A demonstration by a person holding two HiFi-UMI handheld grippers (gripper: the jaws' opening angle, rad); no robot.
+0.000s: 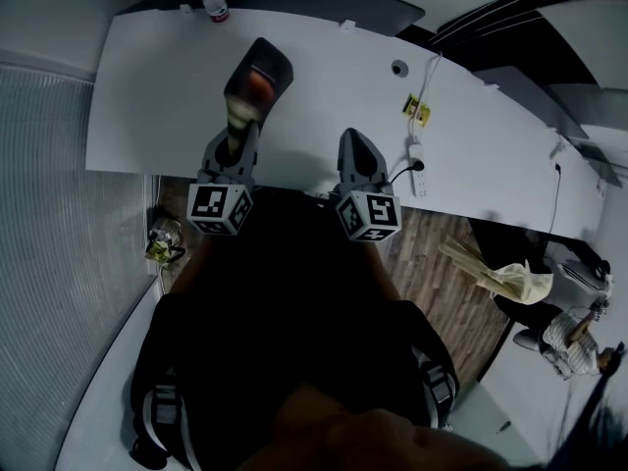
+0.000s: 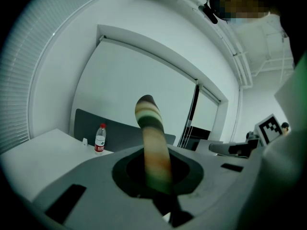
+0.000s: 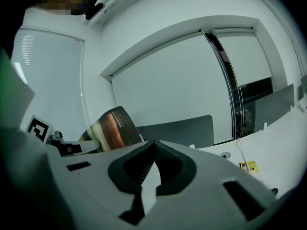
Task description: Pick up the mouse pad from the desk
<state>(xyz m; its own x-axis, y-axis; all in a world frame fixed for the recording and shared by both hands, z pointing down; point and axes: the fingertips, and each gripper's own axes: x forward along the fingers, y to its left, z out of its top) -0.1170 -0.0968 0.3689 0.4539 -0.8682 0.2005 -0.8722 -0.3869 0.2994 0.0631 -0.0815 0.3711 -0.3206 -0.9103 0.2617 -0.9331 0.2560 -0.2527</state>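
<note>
Head view: mouse pad (image 1: 257,84) clamped in left gripper (image 1: 238,131)

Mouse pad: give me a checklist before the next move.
1. Grip: ok. The left gripper has its jaws closed on one edge of the mouse pad.
2. Pad off the desk: ok. In the left gripper view it stands up out of the jaws, against the wall.
3. Pad held flat: not ok. Its free end curls over.
4. How deep the edge sits in the jaws: cannot tell.
5. Right gripper free: ok. Its jaws are together with nothing between them.
6. Bottle clearance: ok. It stands at the desk's far edge, apart from the pad.
</note>
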